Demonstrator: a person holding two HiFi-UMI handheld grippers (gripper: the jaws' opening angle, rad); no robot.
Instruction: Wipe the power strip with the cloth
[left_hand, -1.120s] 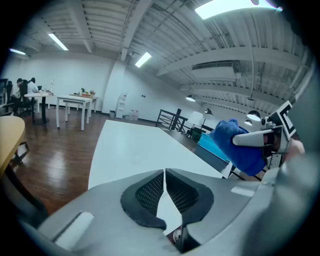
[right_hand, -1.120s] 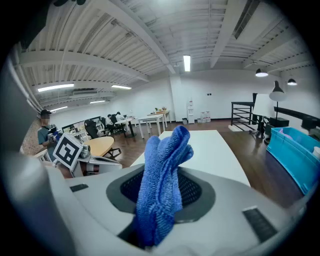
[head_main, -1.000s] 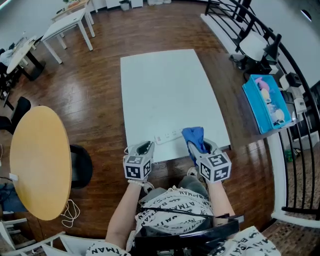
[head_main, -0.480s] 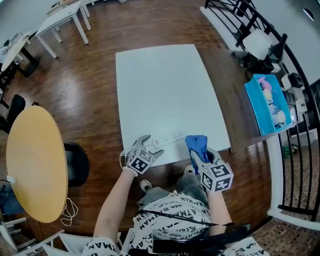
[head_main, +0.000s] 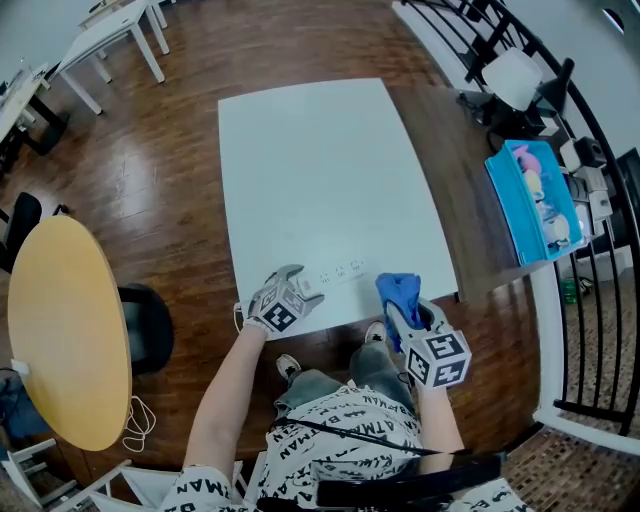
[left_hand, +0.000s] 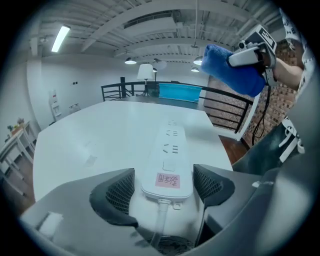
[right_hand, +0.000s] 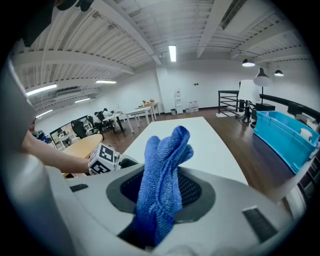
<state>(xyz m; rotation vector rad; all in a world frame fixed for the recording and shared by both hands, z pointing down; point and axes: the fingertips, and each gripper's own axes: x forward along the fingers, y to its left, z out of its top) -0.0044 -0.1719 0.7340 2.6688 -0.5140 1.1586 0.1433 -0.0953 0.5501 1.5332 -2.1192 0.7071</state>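
The left gripper's (left_hand: 165, 184) dark ribbed fingers (left_hand: 119, 192) are spread wide, having just swung open and then eased in a little. The cable end of the power strip (left_hand: 169, 150) lies between them with a gap on each side. The strip is long and white, with sockets along its top, a small pink label by the cable (left_hand: 160, 217), and rounded corners. It lies flat near the front edge of the white tabletop (head_main: 310, 170). The right gripper's (right_hand: 161, 194) fingers (right_hand: 194, 189) pinch a fuzzy blue cloth (right_hand: 162, 165), bunched and sticking upright. The cloth is to the right of the strip and appears raised clear of it.
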